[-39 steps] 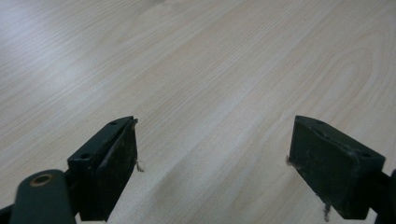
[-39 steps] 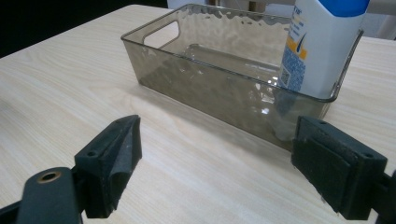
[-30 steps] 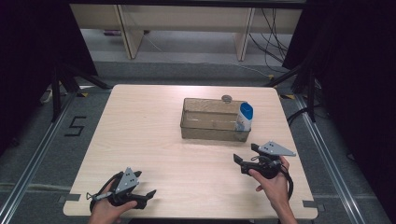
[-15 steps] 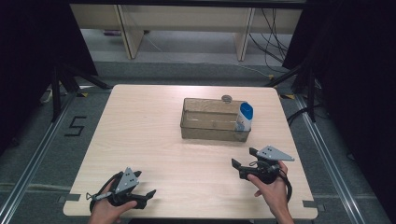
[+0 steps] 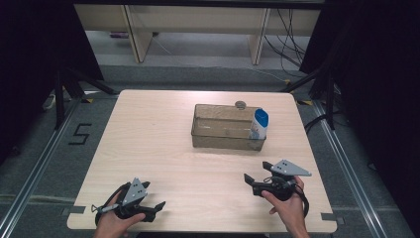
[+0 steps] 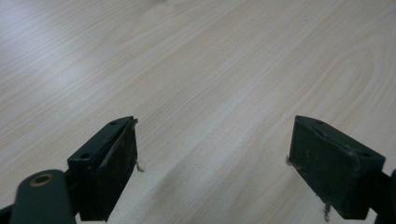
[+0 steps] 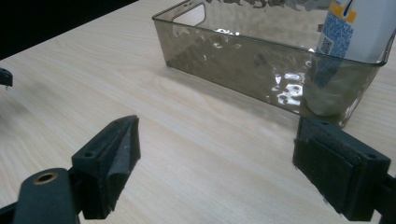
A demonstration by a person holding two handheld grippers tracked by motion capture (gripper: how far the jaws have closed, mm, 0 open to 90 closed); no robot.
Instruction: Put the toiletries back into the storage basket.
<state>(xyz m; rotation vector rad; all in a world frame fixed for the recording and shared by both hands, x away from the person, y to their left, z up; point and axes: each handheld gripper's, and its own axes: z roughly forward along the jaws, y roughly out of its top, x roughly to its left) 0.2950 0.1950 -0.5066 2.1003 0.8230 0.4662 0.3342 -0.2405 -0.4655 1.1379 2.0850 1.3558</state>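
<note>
Jaws on both our grippers stand spread with nothing between them. We hold the left gripper [image 5: 157, 207] low at the near left corner of the surface [image 5: 148, 134], and its own view shows bare wood grain between its two black pads. We hold the right gripper [image 5: 256, 177] at the near right, pointing left and slightly away from us, a grey three-cornered plate on top of it. Just beyond it, toward the far right of the surface, sits a clear smoky bin [image 5: 223, 135] with its long side toward us. A white bottle with a blue cap [image 5: 259, 123] stands upright inside the bin, against its right end. In the right gripper view the bin [image 7: 243, 56] lies ahead of the spread jaws, apart from them, with the bottle [image 7: 355, 28] at its right end. A small round grey object [image 5: 240, 104] sits at the bin's far rim; we cannot tell what it is.
</note>
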